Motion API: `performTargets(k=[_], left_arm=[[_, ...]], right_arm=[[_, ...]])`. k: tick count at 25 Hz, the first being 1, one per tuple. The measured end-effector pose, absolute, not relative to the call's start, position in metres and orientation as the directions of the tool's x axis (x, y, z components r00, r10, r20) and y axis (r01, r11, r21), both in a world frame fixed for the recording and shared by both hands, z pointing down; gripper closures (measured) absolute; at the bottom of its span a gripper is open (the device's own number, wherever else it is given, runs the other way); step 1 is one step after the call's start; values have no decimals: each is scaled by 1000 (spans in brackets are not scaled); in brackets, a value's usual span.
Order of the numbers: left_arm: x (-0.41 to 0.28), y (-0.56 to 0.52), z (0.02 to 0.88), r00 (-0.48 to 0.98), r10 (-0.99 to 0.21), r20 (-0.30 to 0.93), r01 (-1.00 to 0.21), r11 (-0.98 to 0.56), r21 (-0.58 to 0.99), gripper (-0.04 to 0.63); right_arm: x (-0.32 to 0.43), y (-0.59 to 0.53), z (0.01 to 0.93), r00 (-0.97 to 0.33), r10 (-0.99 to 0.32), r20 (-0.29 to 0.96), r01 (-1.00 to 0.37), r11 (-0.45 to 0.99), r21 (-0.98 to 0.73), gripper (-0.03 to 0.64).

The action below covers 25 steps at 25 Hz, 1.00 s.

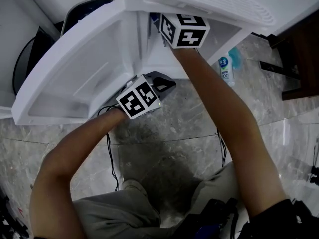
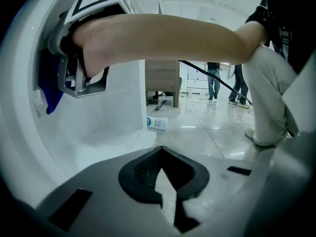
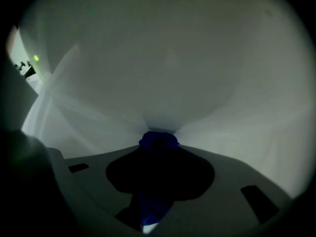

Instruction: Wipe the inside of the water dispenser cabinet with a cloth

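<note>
Grey marbled floor tiles [image 1: 164, 148] fill the lower half of the head view. The white water dispenser cabinet [image 1: 219, 4] stands at 12 o'clock, with its door [image 1: 84, 68] swung open toward 10 o'clock.

The right gripper [image 3: 158, 143] reaches inside the cabinet. Its jaws are clamped on a dark blue cloth [image 3: 157, 141], which is bunched at the tips and pressed against the pale inner wall [image 3: 173, 58]. The left gripper view shows part of that cloth hanging from the gripper at 9 o'clock.

The left gripper [image 2: 162, 172] sits at the cabinet's threshold, pointing down toward the floor. Its jaws are closed together with nothing between them.

A small bottle [image 1: 227, 69] lies on the floor at 2 o'clock from the left gripper, well clear of both grippers. Its label is blue and white, and the print is too small to read with certainty. The marker cube [image 1: 142, 97] on each gripper carries black-and-white square patterns and no lettering.
</note>
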State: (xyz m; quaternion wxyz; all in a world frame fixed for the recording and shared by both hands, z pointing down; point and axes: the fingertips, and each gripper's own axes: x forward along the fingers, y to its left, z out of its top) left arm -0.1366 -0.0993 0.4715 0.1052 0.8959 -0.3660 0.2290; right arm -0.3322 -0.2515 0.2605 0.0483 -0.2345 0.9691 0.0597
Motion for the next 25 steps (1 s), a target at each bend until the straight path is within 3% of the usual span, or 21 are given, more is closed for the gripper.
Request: performTargets(k=[3, 7, 11, 15, 16, 18, 22, 25], left_arm=[[-137, -99, 467, 620, -616, 486, -708, -706, 9, 589], [-142, -109, 457, 577, -687, 442, -758, -652, -24, 589], [-141, -125, 445, 555, -733, 394, -790, -612, -25, 589], [-130, -133, 431, 544, -760, 356, -802, -596, -46, 586], [-127, -135, 428, 537, -769, 347, -806, -589, -58, 567], [-120, -144, 419, 527, -783, 331, -812, -578, -76, 459], [-94, -165, 389, 549, -792, 266, -782, -599, -170, 347], [-59, -173, 365, 594, -777, 210, -726, -630, -277, 317]], right_arm=[[-333, -247, 266, -890, -450, -77, -456, 885, 96, 505], [-313, -219, 272, -941, -339, -12, -338, 936, 95, 505], [-272, -185, 271, -975, -221, 40, -215, 970, 113, 505], [-217, -175, 286, -974, -187, 128, -172, 978, 120, 505], [-201, -179, 291, -970, -196, 146, -183, 978, 102, 505], [-163, -193, 294, -958, -236, 163, -235, 972, 26, 504], [-87, -223, 286, -935, -321, 151, -344, 925, -161, 505], [-43, -231, 286, -929, -332, 162, -365, 897, -251, 505]])
